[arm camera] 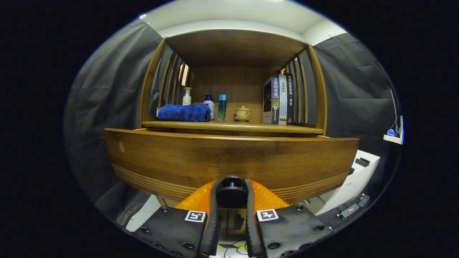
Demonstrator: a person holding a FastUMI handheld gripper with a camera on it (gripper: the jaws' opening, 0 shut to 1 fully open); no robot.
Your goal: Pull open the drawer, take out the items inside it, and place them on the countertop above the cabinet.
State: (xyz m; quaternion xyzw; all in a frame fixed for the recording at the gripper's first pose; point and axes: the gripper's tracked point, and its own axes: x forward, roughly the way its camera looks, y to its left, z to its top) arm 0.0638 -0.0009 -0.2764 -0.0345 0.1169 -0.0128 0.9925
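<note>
Gripper fingers clamp the drawer knob; book spines' writing blurred

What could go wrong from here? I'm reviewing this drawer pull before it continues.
1. The hand-held gripper pinches only the small round black knob; its pads could slip off it mid-pull.
2. The drawer front stands out from the cabinet; pulling too far might bring the drawer out.
3. A jerk could topple the slim bottles and small ceramic pot on the countertop.

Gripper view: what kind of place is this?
Likely a staged household booth: a wooden cabinet with books, toiletry bottles and a blue towel on its countertop. The hand-held gripper clamps the drawer knob.
</note>
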